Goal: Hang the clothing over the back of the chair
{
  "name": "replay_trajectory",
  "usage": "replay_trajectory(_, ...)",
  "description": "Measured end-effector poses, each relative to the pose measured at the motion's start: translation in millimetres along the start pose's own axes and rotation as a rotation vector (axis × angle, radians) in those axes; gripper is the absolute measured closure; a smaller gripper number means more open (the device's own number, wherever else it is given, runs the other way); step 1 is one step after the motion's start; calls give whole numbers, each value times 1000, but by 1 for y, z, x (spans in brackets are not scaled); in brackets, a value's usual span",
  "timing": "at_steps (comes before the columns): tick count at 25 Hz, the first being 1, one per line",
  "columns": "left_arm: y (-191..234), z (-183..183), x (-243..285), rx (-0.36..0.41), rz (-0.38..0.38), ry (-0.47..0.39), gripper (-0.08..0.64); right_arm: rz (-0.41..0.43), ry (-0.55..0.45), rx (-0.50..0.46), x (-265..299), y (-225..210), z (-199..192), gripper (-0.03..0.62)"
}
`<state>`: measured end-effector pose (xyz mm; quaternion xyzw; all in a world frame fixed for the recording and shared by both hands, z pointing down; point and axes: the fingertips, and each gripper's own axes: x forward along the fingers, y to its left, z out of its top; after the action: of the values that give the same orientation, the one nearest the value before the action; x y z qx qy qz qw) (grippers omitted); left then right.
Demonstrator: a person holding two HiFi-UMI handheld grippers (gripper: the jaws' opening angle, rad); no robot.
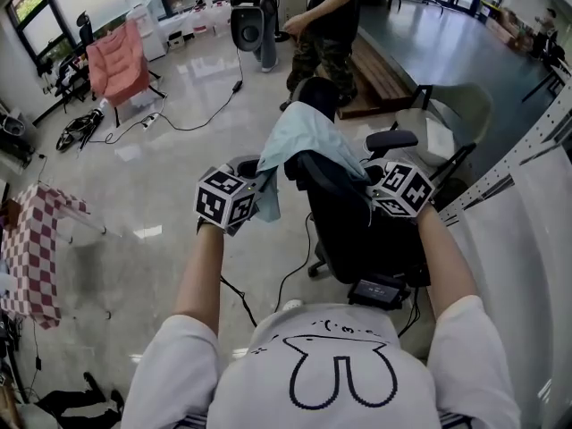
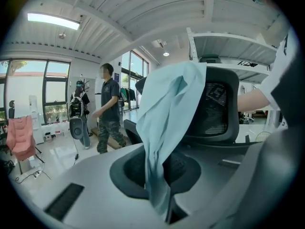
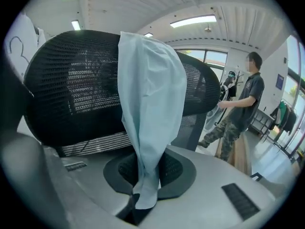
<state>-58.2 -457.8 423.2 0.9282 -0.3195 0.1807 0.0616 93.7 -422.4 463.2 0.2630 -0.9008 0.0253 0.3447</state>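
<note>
The light blue garment [image 1: 308, 141] lies over the top edge of the backrest of a black mesh office chair [image 1: 353, 226], folded across it so that one part hangs down on each side. In the left gripper view the garment [image 2: 171, 118] falls from the backrest [image 2: 217, 109] as a narrow bunch straight into the left gripper [image 2: 167, 213] – the jaws are pressed together on its lower end. The right gripper view shows the same on the other side: the garment [image 3: 152, 94] hangs in front of the mesh [image 3: 71, 89] and its tip is pinched between the closed jaws of the right gripper [image 3: 138, 208]. From the head view, the left gripper [image 1: 255, 186] is just beside the chair on its left and the right gripper [image 1: 374, 181] is at its right – both close to the backrest. Further away a standing person [image 1: 326, 25] in camouflage trousers is on the shiny floor [image 1: 179, 177], a pink chair [image 1: 116, 61] stands near the windows, a black cable [image 1: 206, 119] runs across the floor, and a red-and-white checkered cloth [image 1: 31, 248] is at the left edge
</note>
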Motion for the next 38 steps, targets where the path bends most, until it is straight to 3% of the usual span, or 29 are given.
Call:
replay_trajectory(10,-11,-5,5,57,-99,83,445,229,-12,171,-3,16,2,500)
replay_trajectory(15,-8,-6,2,66,-86,102,385,259,-22,207,-8,22,5,409)
replay_trajectory(18,-6,-6,-1,71,-81,114,305,268,-33,225,-13,25,5,274)
replay_trajectory(20,-7,-7,-3,72,-92,123,270,270,-27,223,-15,27,3,241)
replay_trajectory(23,-13,-11,-9,75,-137,140,161,255,-17,215,-17,29,0,207)
replay_trajectory(33,-19,0,-22,112,-188,102,161,145,-23,209,-33,24,1,199)
replay_trajectory(38,-25,2,-20,119,-253,89,163,59,-5,212,-49,24,-8,199)
